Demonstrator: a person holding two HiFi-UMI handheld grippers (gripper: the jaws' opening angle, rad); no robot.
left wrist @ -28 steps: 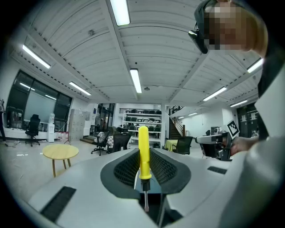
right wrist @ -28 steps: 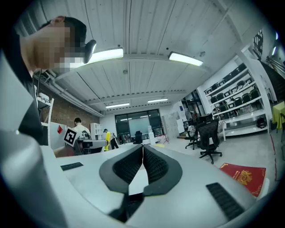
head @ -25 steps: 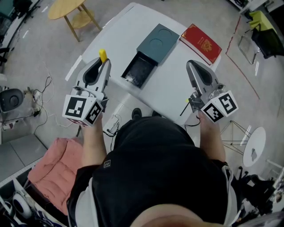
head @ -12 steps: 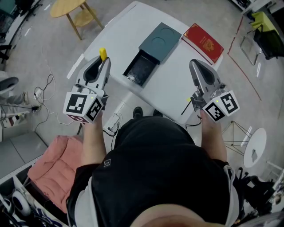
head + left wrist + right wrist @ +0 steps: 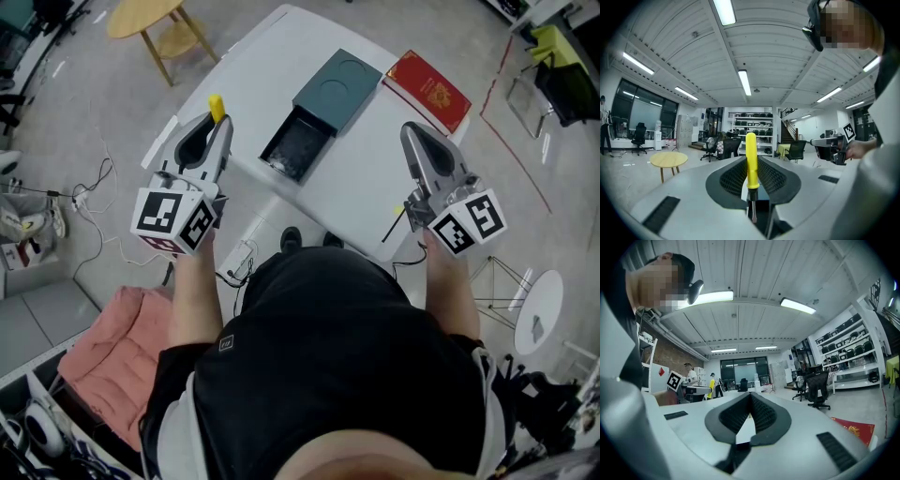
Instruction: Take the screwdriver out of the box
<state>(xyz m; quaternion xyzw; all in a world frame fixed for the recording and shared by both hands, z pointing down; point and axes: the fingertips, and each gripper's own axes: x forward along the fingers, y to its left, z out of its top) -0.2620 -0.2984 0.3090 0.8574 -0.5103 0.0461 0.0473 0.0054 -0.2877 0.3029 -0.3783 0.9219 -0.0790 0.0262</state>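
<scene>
My left gripper (image 5: pixel 217 128) hovers level over the left edge of the white table (image 5: pixel 366 187), shut on a screwdriver (image 5: pixel 217 106). In the left gripper view the screwdriver's yellow handle (image 5: pixel 751 159) stands upright between the pads, and its metal blade points down. The box (image 5: pixel 296 148) lies in the middle of the table, with its dark tray slid out of a teal sleeve (image 5: pixel 337 89). I cannot see what is in the tray. My right gripper (image 5: pixel 413 133) is held level over the table's right side. Its jaws meet at the tip with nothing between them (image 5: pixel 750 394).
A red booklet (image 5: pixel 427 91) lies at the table's far right corner. A round wooden stool (image 5: pixel 141 19) stands on the floor beyond the table's left end. Cables (image 5: pixel 94 187) trail on the floor at left, near a pink cushion (image 5: pixel 112 347).
</scene>
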